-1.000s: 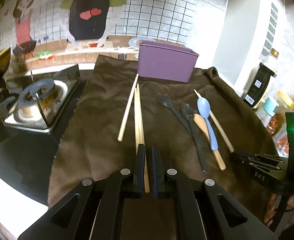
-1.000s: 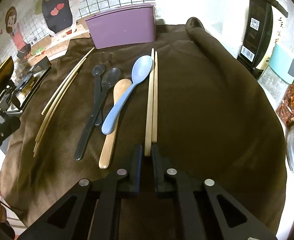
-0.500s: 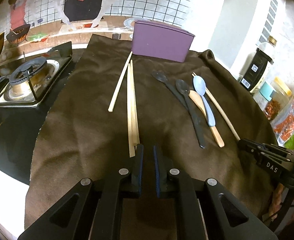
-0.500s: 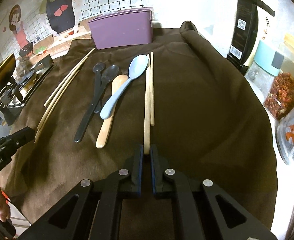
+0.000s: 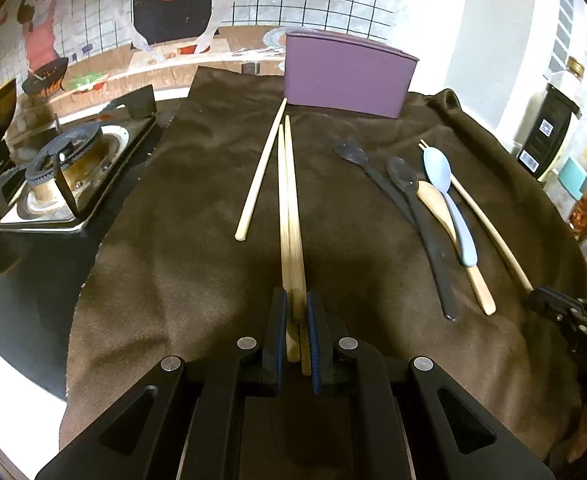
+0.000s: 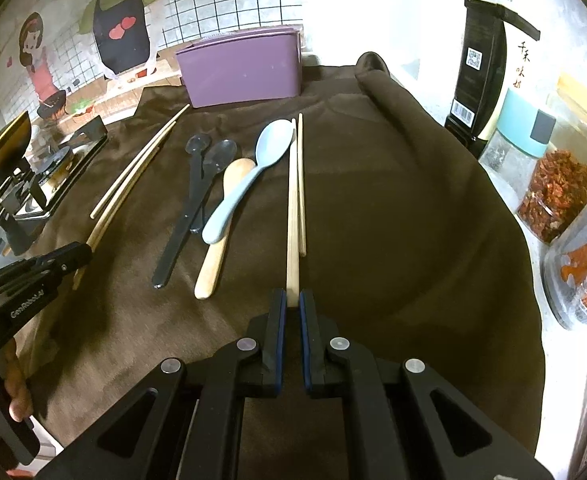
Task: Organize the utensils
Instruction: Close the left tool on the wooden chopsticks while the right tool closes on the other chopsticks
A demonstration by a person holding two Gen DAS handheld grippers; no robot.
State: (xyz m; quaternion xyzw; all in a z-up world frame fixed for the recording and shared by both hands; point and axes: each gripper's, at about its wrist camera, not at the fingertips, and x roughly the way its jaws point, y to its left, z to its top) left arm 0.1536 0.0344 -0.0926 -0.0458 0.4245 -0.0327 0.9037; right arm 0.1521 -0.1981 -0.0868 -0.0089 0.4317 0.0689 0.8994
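1. Left of the brown cloth, a gas burner sits on a dark counter; its near-left side runs into shadow and the fisheye edge cuts it off.
2. On the left half of the cloth, one pale chopstick lies alone, its far tip close to the purple box.
3. Just right of it, a pair of bamboo chopsticks runs down the cloth into the left gripper. Its jaws are narrow, with the near ends of the pair between the blue pads; whether the pads press the wood is hard to make out.
4. The purple box stands at the cloth's far edge; its inside is hidden from both views.
5. Right of middle on the cloth lie two black spoons, a wooden spoon and a light blue spoon. The blue one overlaps the wooden one and covers part of its bowl.
6. Right of the spoons, the right gripper is nearly closed on the near end of one long chopstick; a shorter-looking chopstick lies loose beside it.
7. Beyond the cloth's right edge, a dark bottle and jars are partly cropped.
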